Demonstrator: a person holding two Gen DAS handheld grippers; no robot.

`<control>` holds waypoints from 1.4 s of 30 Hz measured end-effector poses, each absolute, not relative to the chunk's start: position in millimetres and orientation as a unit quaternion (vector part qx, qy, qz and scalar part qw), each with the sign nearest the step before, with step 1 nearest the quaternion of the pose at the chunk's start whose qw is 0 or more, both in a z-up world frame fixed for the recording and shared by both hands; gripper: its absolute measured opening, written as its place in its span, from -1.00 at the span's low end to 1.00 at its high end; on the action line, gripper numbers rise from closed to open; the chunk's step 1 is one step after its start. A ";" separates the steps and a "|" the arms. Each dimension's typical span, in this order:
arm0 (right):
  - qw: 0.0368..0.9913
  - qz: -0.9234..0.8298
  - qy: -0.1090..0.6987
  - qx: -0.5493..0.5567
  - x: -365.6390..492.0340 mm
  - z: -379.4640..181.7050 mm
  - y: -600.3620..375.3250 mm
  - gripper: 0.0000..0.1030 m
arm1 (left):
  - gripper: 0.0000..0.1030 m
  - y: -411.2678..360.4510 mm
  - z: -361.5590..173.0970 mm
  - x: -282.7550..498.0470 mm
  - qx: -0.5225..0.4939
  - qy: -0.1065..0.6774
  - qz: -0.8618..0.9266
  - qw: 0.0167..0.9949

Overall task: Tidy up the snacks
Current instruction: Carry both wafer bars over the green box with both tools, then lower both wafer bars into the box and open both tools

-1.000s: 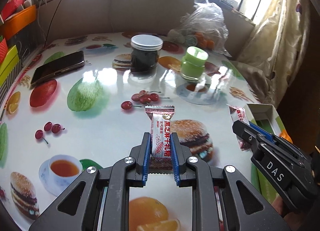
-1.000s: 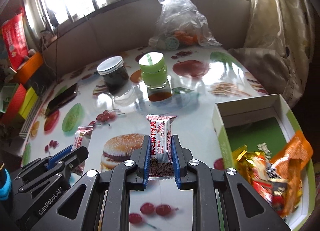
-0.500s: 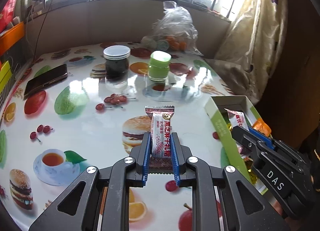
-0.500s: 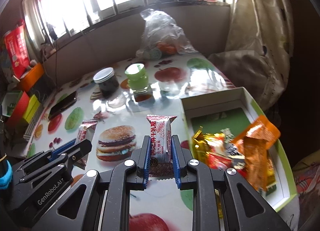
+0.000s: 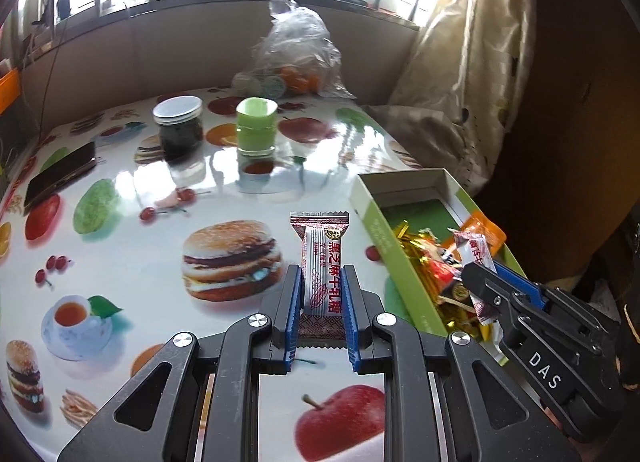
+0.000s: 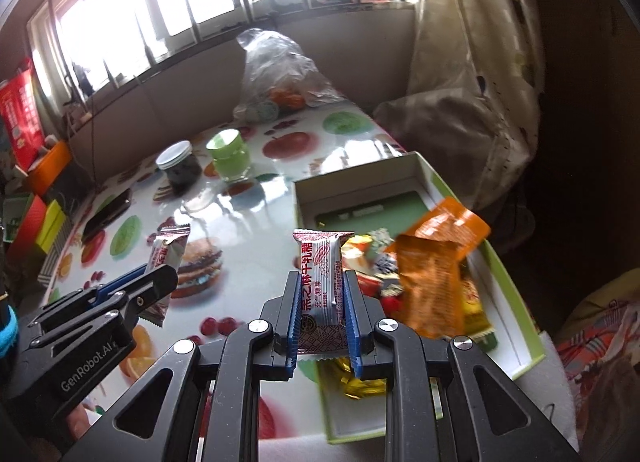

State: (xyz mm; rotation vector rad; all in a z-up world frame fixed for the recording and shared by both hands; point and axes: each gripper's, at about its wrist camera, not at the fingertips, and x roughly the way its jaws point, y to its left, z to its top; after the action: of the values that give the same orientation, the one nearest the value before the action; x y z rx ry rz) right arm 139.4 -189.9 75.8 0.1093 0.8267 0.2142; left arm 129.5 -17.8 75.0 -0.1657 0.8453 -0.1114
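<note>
Left fingers (image 5: 294, 310): blue pads pinched nearly together on the lower half of a sesame-candy bar (image 5: 322, 266), wrapper upright, its crimped top sticking free above the tips. Right fingers (image 6: 294, 310): same narrow pinch on a second candy bar (image 6: 320, 282), also held low on the wrapper. From the left view we see the right gripper (image 5: 476, 286) to the side, its bar poking over the green-and-white box (image 5: 368, 217); from the right view the left gripper (image 6: 160, 286) sits out over the table (image 6: 248, 246) beside the printed burger, short of the box wall. Our right bar hangs above the box's near end, over the pile of gold-wrapped sweets (image 6: 360, 378) and the orange packet (image 6: 436, 262). The far half of the box shows bare green floor. Further out: a dark jar (image 5: 178, 129), a green jar (image 5: 256, 125), a phone (image 5: 60, 173) and a plastic bag (image 5: 296, 57) near the window, all well clear. Risks, as we judge them: the orange packet is propped high against the rim, so a bar dropped on it could slide off or tip the packet out. The left bar is not yet over the box; releasing now would leave it on the table. The two grippers are near each other, and converging on the same end could make them knock. Glossy wrappers pinched low may swivel.
</note>
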 end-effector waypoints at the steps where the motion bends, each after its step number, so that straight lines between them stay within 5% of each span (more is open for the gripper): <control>1: 0.909 0.102 0.401 0.055 137.6 75.0 -194.0 -0.64 | -0.61 -20.7 74.8 129.7 -0.079 0.410 -0.057 0.907; 42: 0.908 0.058 0.409 0.068 126.2 42.4 -253.9 -0.63 | -0.61 -103.5 48.8 158.9 -0.066 0.448 -0.134 0.881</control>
State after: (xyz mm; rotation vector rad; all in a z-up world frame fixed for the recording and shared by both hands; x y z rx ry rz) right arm 126.2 -253.9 42.4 0.1407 0.8447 0.1199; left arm 158.9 -103.5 48.8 -0.1371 0.9335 -0.2791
